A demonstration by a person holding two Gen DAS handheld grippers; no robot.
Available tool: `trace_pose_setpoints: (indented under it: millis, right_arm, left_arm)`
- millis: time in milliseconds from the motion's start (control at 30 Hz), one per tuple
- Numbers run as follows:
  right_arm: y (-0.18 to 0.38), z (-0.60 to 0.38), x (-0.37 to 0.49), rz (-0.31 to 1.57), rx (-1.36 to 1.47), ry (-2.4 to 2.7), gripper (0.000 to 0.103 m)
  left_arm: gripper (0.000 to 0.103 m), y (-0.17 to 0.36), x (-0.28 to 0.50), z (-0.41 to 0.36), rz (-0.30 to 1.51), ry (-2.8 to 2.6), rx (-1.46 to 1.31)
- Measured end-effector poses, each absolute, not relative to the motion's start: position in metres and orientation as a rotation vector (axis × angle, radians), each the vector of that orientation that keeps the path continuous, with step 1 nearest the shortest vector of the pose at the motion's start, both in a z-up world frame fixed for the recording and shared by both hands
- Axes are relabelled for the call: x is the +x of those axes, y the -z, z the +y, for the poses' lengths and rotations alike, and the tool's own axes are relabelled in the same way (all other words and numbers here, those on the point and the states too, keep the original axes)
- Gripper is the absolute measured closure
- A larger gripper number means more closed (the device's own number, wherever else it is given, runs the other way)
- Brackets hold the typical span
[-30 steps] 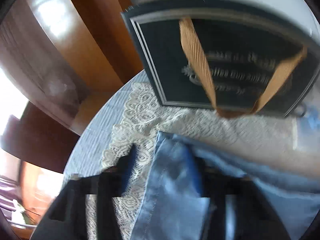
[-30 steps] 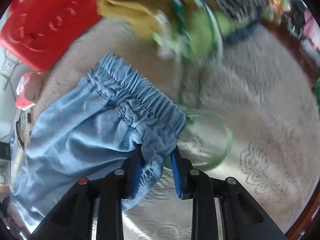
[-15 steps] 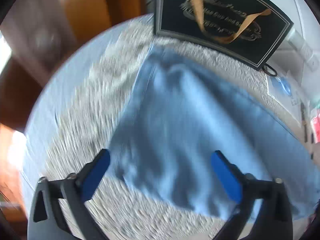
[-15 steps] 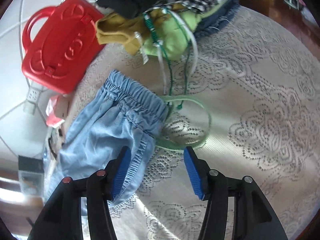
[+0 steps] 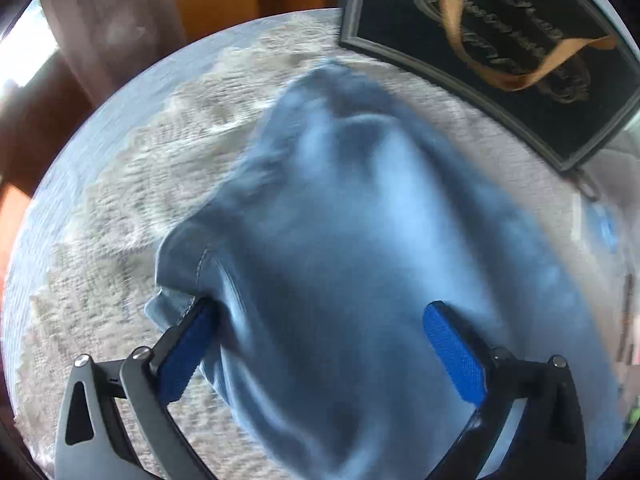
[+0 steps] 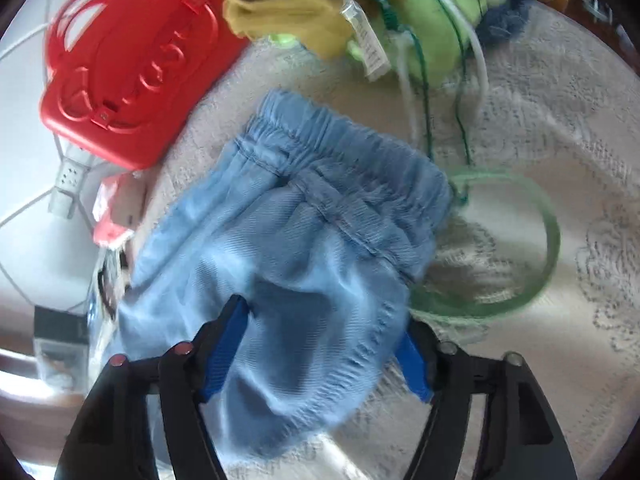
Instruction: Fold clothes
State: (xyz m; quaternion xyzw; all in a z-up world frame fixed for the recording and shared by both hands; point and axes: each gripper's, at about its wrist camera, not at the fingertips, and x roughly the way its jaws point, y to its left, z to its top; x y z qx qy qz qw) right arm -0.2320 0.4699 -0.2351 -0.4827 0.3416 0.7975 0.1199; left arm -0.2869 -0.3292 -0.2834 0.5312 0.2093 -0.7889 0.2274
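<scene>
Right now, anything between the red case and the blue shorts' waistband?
Right wrist view: nothing between the red case and the waistband of the blue shorts, just a strip of bare lace tablecloth.

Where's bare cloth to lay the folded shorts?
Bare lace tablecloth right of the blue shorts, past the green loop. Crowded: clothes pile at the top, red case at the left.
</scene>
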Motion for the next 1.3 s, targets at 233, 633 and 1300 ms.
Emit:
trace_pose_setpoints:
  millis: [233, 633, 1300]
  right_arm:
    - [0.239, 0.447, -0.228, 0.759, -1.314, -2.384, 0.05]
    - [0.219, 0.455, -0.232, 0.798, -1.373, -2.349, 0.089]
    - [0.228, 0.532, -0.08, 0.897, -1.501, -2.249, 0.09]
  left_arm:
    - [0.036, 0.277, -0.297, -0.303, 0.438, 2.324, 1.434]
    - [0.1, 0.235, -0.25, -0.299, 0.399, 2.263, 1.406]
    - [0.08, 0.221, -0.08, -0.268, 0.628, 2.38, 1.593]
